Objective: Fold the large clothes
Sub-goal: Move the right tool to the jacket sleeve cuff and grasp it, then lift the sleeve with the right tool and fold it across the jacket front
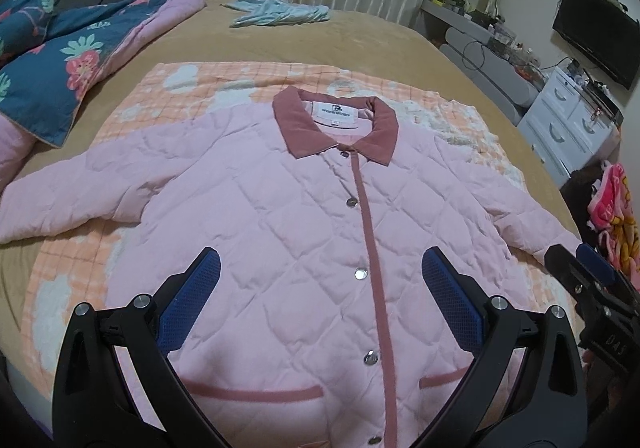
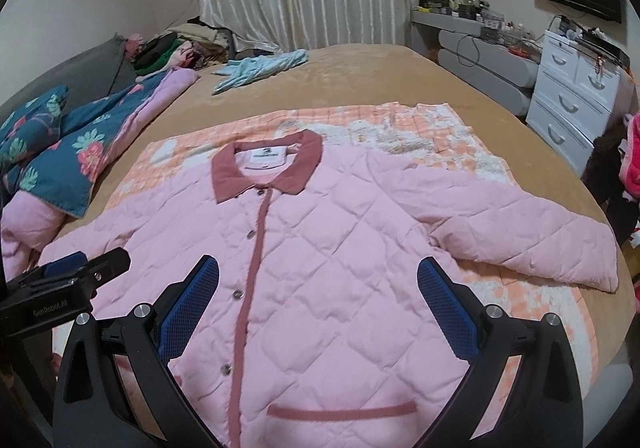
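A pink quilted jacket (image 1: 280, 208) with a dusty-rose collar, buttoned down the front, lies flat and face up on an orange checked blanket (image 1: 132, 104) on the bed, sleeves spread to both sides. It also shows in the right wrist view (image 2: 340, 240). My left gripper (image 1: 320, 296) is open and empty, hovering above the jacket's lower front. My right gripper (image 2: 318, 300) is open and empty, hovering above the lower right half. Each gripper shows at the edge of the other's view: the right gripper (image 1: 592, 276) and the left gripper (image 2: 76, 272).
A blue floral quilt (image 1: 60, 48) lies bunched at the left of the tan bed (image 1: 360, 44). A light blue garment (image 1: 280, 12) lies at the far side. White drawers (image 1: 568, 124) and a wall TV (image 1: 596, 32) stand to the right.
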